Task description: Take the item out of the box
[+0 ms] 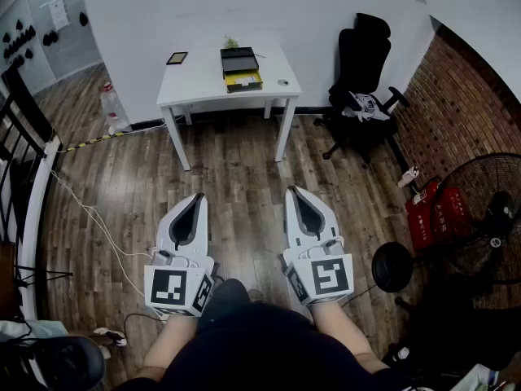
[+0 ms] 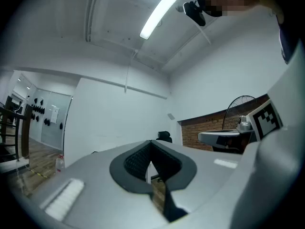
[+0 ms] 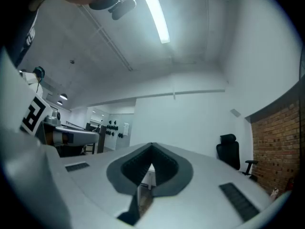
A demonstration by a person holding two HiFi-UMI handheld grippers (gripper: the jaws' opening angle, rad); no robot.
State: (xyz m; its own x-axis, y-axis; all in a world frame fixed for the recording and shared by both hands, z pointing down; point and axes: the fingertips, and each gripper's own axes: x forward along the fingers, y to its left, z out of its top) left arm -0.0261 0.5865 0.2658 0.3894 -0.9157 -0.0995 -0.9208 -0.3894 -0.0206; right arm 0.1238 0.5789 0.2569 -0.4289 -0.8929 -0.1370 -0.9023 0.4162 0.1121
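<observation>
A box with a yellow base and an open dark lid sits on the white table across the room; what lies inside it is too small to make out. My left gripper and right gripper are held low over the wooden floor, well short of the table, both pointing toward it. Each is shut with nothing between its jaws. In the left gripper view the left gripper points level toward the far wall. The right gripper does the same in the right gripper view.
On the table also lie a small dark tablet and a small round object. A black office chair stands right of the table. A floor fan and red cases are by the brick wall. White cables cross the floor at left.
</observation>
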